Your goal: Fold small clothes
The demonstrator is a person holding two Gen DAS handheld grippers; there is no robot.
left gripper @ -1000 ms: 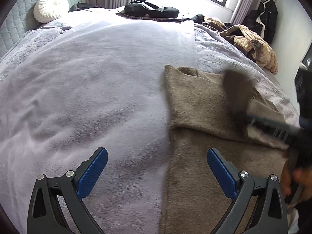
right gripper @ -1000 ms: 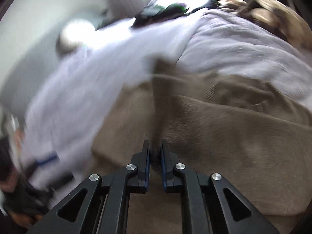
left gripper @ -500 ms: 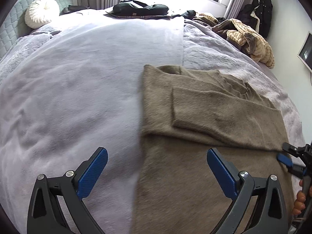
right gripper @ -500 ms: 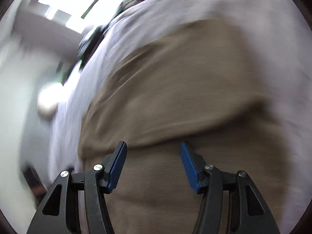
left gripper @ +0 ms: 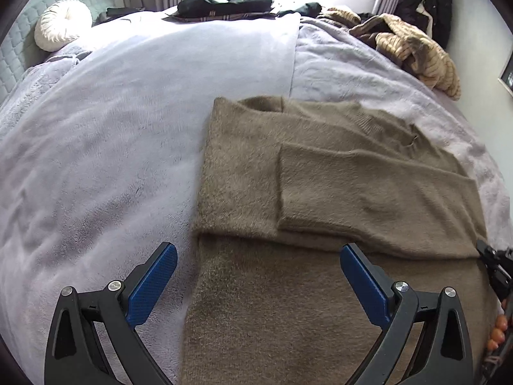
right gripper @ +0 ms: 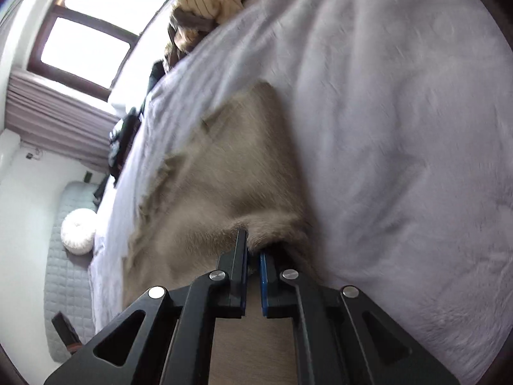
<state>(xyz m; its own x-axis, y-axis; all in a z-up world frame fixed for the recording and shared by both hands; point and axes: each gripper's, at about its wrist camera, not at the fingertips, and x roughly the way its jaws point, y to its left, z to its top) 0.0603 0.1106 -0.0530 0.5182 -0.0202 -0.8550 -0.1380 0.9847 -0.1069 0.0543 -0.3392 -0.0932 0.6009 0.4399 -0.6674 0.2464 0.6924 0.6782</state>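
Right now the right gripper (right gripper: pixel 253 250) is clamped on the edge of the brown sweater (left gripper: pixel 320 199). Left gripper (left gripper: pixel 258 280) hangs spread wide above the sweater's lower part, gripping nothing. Sweater lies flat, sleeve folded across, on the lavender bed (left gripper: pixel 112 128).

One fuzzy brown knitted sweater (left gripper: pixel 336 192); one round white pleated cushion (left gripper: pixel 62 29); one lilac plush blanket (left gripper: pixel 112 134); two blue-padded black grippers.
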